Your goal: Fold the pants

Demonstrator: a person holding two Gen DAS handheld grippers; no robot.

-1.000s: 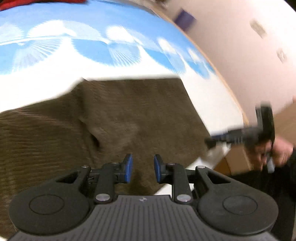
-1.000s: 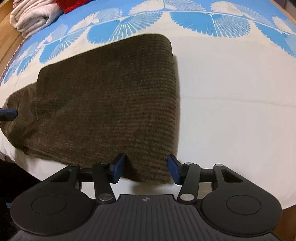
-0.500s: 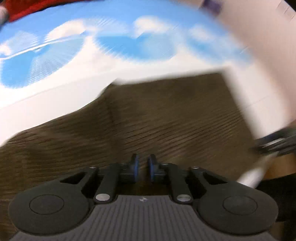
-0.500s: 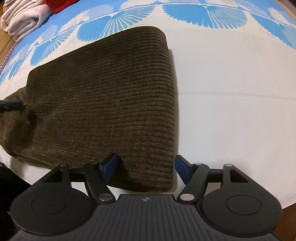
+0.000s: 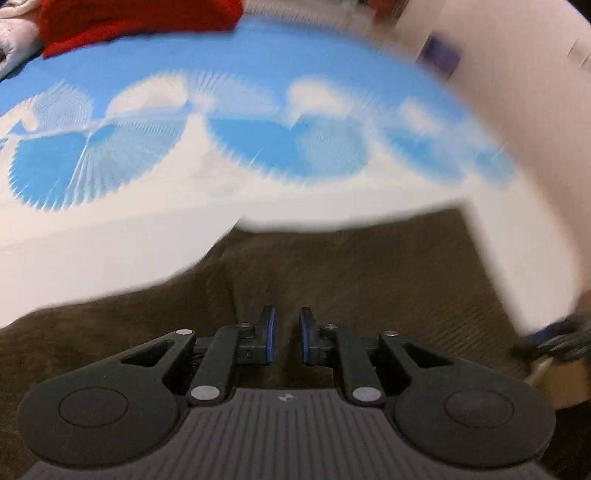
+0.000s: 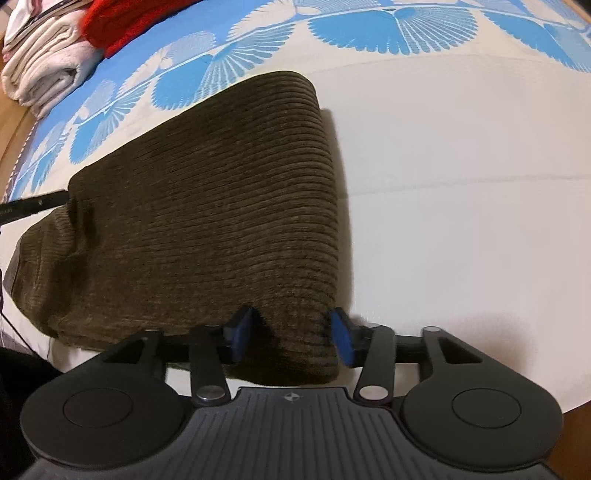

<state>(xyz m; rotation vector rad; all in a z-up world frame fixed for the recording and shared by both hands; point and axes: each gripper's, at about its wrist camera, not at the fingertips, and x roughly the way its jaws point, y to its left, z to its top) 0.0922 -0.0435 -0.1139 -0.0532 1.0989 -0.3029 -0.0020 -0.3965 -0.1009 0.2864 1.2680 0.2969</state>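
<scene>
Brown corduroy pants (image 6: 221, 206) lie folded on a white and blue bed sheet (image 6: 461, 184). My right gripper (image 6: 290, 332) straddles their near right corner. Its jaws are closing, with the cloth between the pads but not pinched. My left gripper (image 5: 287, 332) hovers low over the pants (image 5: 369, 280). Its jaws are opening from a narrow gap, and only flat cloth shows below them. From the right wrist view, a left finger (image 6: 33, 205) reaches the pants' left edge beside a crease. The right gripper (image 5: 554, 336) is a blur at the left wrist view's edge.
A red cloth (image 6: 122, 26) and a stack of folded white towels (image 6: 44, 70) sit at the bed's far left corner. A pale wall (image 5: 517, 92) runs along the far right in the left wrist view. Bare sheet spreads to the right of the pants.
My left gripper has slid across the pants. Its jaws came almost together, then parted slightly. The right jaws widened, then narrowed around the corner, and that hand has hardly moved.
</scene>
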